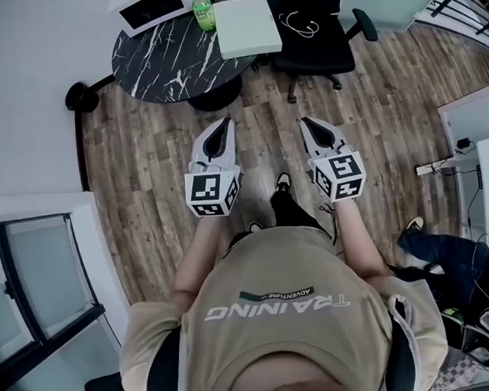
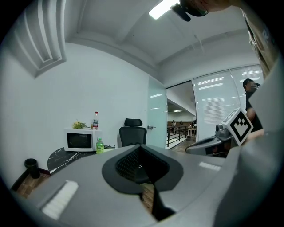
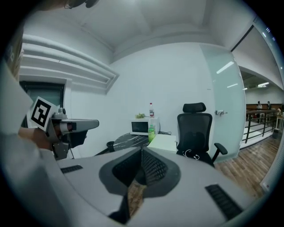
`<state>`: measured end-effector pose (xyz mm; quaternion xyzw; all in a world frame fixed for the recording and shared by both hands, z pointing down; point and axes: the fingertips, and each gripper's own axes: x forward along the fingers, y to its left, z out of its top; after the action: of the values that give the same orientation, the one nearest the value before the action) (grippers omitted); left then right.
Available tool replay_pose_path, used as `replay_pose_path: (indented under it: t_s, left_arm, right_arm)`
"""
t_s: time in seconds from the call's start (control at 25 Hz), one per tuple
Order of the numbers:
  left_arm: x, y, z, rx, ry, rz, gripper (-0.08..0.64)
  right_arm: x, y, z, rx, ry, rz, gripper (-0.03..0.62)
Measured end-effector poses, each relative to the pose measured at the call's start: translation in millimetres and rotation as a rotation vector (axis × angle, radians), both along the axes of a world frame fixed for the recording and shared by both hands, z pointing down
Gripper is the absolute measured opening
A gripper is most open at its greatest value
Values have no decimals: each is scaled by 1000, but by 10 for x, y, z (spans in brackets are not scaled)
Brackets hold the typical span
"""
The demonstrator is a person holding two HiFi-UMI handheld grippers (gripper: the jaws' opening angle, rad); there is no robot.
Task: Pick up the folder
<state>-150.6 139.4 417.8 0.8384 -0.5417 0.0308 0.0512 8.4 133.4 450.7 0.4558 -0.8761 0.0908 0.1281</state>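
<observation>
The pale green folder (image 1: 248, 27) lies flat on the right part of a round black marble table (image 1: 151, 55) and overhangs its edge a little. In the right gripper view the folder (image 3: 163, 142) is far ahead, beside the chair. Both grippers hang over the wooden floor, well short of the table, and point toward it. My left gripper (image 1: 223, 123) (image 2: 141, 148) has its jaws together with nothing held. My right gripper (image 1: 308, 122) (image 3: 142, 150) is also shut and empty. Each gripper shows in the other's view.
A green bottle (image 1: 204, 14) and a white microwave (image 1: 152, 6) share the table. A black office chair (image 1: 311, 19) stands right of it, with a white cable on its seat. A black bin (image 1: 79, 97) sits at the table's left. Another person's legs (image 1: 440, 248) are at the right.
</observation>
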Motion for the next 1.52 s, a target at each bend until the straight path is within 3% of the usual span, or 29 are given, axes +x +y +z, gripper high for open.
replay_pose_path:
  t_s: [0.2, 0.44, 0.76, 1.32, 1.4, 1.52]
  left_arm:
    - [198, -455, -89, -9, -25, -2, 8]
    - [301, -956, -117, -32, -26, -74, 8]
    - [303, -1397, -2, -59, -40, -101, 8]
    - [-39, -2709, 45, -5, 43, 8, 8]
    - [-48, -2904, 17, -2, 47, 41, 8]
    - [-75, -3121, 45, -15, 49, 91, 8]
  right_arm:
    - [153, -557, 31, -4, -22, -46, 9]
    - [307, -1248, 28, -12, -59, -79, 9]
    - [113, -1762, 101, -29, -64, -134, 9]
    - [-195, -2701, 324, -78, 17, -65, 11]
    - [-232, -2917, 320, -83, -12, -27, 11]
    - [-311, -3168, 313, -118, -190, 32, 11]
